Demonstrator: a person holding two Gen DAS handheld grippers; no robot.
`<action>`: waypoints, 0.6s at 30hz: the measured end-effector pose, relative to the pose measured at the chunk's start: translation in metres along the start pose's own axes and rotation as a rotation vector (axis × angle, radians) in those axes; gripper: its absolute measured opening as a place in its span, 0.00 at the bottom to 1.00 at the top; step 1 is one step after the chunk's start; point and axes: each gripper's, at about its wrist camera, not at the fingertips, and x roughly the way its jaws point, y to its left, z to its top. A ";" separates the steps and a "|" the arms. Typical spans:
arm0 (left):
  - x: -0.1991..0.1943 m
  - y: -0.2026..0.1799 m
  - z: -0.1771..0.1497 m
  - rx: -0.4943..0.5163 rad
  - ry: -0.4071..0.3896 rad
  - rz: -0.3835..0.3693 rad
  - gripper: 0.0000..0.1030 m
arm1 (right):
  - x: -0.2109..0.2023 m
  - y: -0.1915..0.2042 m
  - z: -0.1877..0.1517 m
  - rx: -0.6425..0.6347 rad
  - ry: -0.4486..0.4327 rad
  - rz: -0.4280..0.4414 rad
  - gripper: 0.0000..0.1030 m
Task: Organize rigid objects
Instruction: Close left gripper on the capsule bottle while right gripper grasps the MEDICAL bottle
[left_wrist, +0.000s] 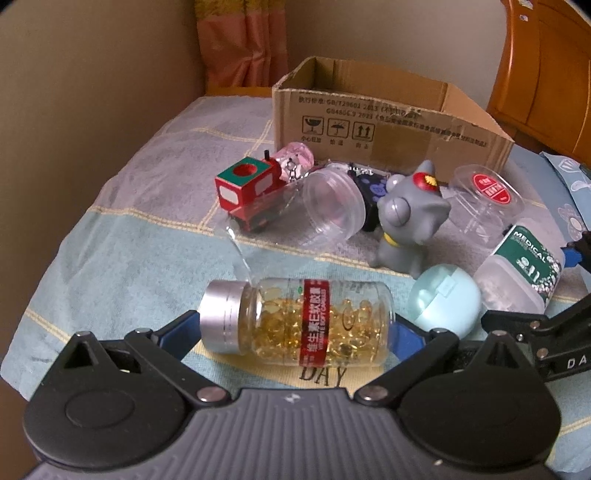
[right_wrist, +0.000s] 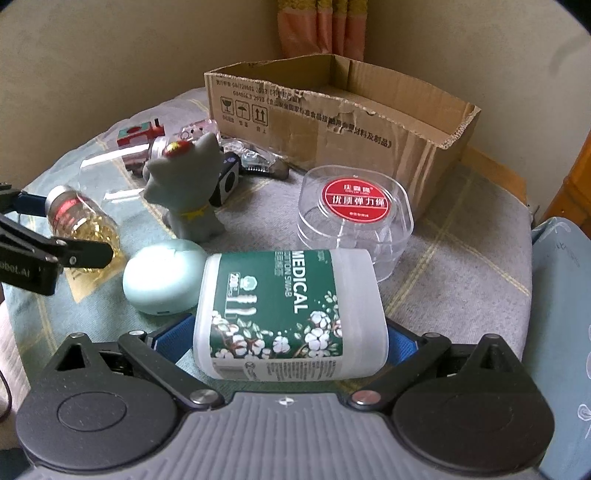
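My left gripper (left_wrist: 295, 332) is shut on a clear capsule bottle (left_wrist: 295, 321) with a silver cap and red label, held sideways end to end; the bottle also shows in the right wrist view (right_wrist: 79, 218). My right gripper (right_wrist: 290, 339) is shut on a white cotton swab tub (right_wrist: 290, 314) with a green "MEDICAL" label, lying sideways; the tub also shows in the left wrist view (left_wrist: 517, 269). An open cardboard box (left_wrist: 388, 122) stands at the back, also in the right wrist view (right_wrist: 332, 122).
On the checked cloth (left_wrist: 129, 251) lie a red toy train (left_wrist: 251, 192), a clear jar (left_wrist: 328, 206), a grey cat figure (left_wrist: 410, 218), a mint round case (left_wrist: 447, 302) and a clear box with a red label (right_wrist: 354, 218). A wooden headboard (left_wrist: 546, 74) stands right.
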 end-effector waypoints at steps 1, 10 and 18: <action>0.000 0.000 0.000 0.003 -0.003 -0.004 0.99 | -0.001 0.000 0.001 0.001 -0.003 0.004 1.00; 0.002 0.006 0.000 0.004 0.002 -0.039 0.91 | 0.000 -0.001 0.012 0.012 0.031 -0.001 0.89; 0.000 0.008 0.004 0.058 0.037 -0.077 0.90 | -0.011 0.001 0.012 0.000 0.051 0.001 0.84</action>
